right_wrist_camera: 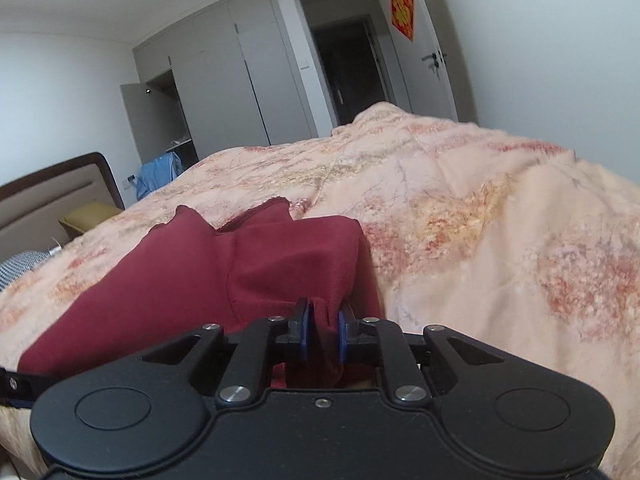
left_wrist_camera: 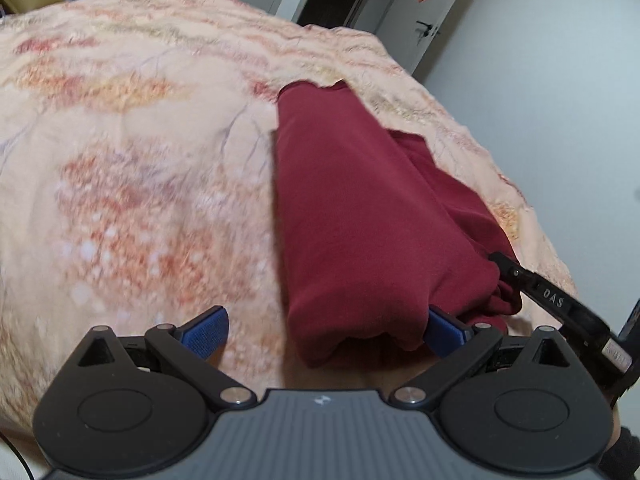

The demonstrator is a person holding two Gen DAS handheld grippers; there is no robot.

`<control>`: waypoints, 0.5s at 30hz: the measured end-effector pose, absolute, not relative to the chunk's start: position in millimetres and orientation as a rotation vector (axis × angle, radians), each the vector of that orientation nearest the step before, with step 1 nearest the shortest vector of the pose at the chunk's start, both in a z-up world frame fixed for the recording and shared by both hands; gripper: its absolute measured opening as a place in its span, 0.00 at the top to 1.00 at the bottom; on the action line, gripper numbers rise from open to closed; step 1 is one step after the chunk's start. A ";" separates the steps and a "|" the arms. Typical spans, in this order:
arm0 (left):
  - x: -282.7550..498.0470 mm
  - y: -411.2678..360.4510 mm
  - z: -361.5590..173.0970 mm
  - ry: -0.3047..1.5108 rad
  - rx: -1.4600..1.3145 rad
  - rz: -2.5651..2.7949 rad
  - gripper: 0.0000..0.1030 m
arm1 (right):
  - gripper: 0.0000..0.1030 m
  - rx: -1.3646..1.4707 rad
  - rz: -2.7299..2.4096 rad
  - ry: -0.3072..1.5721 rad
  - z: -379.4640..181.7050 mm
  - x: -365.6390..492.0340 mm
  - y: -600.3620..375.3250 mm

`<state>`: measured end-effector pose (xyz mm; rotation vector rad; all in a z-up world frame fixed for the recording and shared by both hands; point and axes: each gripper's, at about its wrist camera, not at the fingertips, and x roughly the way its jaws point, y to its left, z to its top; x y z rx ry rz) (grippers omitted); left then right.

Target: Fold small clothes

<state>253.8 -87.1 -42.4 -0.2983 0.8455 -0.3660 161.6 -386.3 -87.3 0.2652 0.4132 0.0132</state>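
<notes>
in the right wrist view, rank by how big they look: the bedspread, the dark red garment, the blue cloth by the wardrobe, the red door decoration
1. bedspread
2. dark red garment, though nearness to the camera inflates it
3. blue cloth
4. red door decoration; it and the blue cloth look close in size and both are far off, so that order is unsure

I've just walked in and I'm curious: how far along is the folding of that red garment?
Partly done: the red garment already lies doubled on the bedspread. The right gripper pinches its near edge; the left gripper is open beside it. More folds probably remain.

Right gripper (right_wrist_camera: 322,334) fingers (right_wrist_camera: 303,334) pinch the maroon garment (right_wrist_camera: 224,272).
</notes>
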 end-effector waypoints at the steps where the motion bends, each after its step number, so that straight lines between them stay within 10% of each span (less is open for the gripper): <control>1: 253.0 -84.9 -42.4 0.845 -0.305 -0.367 0.00 | 0.84 0.252 0.013 0.410 -86.2 160.2 -383.6; 9: 245.6 -73.3 -28.0 0.771 -0.357 -0.380 0.00 | 0.60 0.207 0.040 0.379 -70.1 130.2 -386.8; 15: 245.7 -58.0 -26.9 0.754 -0.406 -0.326 0.00 | 0.59 -0.008 0.217 0.395 -73.1 99.1 -352.7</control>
